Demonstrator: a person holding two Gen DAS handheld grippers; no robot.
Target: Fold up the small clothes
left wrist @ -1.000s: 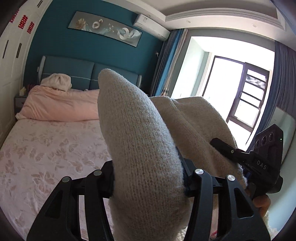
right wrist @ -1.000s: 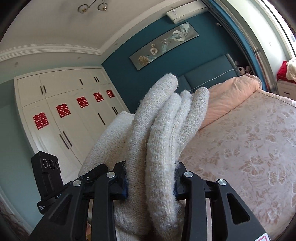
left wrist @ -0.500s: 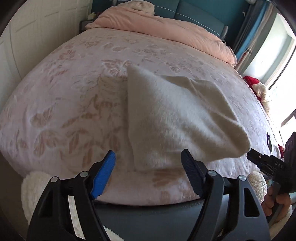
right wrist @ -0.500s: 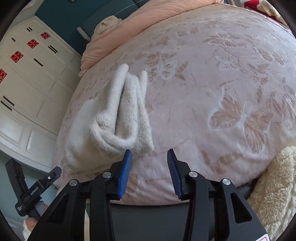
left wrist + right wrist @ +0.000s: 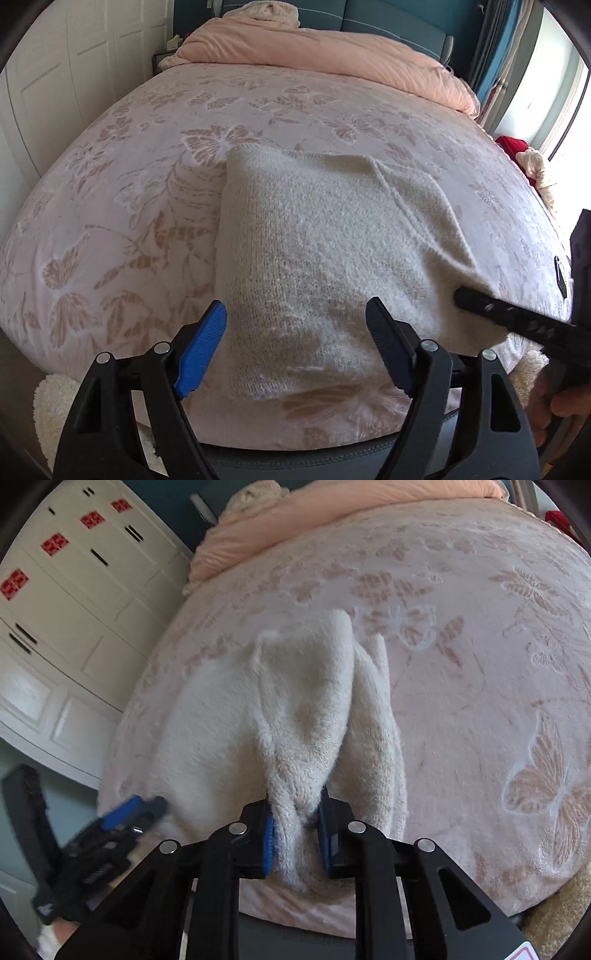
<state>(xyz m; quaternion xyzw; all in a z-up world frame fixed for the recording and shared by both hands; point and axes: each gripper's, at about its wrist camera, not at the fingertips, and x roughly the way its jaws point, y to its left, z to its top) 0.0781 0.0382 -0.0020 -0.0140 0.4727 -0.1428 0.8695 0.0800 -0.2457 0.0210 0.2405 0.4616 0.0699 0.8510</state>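
A cream knitted garment [image 5: 325, 236] lies flat on the pink flowered bedspread [image 5: 122, 192] near the bed's front edge. My left gripper [image 5: 295, 339] is open and empty, its jaws spread just above the garment's near edge. My right gripper [image 5: 295, 834] is shut on a bunched fold of the garment [image 5: 306, 701] at its right corner. In the left wrist view the right gripper [image 5: 476, 299] reaches in from the right at that corner. In the right wrist view the left gripper [image 5: 125, 812] appears blurred at the lower left.
A peach duvet [image 5: 325, 48] is heaped at the head of the bed against a teal headboard. White wardrobes [image 5: 55, 602] stand on the left. A red toy [image 5: 513, 144] lies by the window side. A dark phone-like object [image 5: 561, 273] lies at the bed's right edge.
One second ago both grippers held the garment up in the air. It was then laid on the bed and both opened. Now the right gripper has closed on the right corner; the left stays open.
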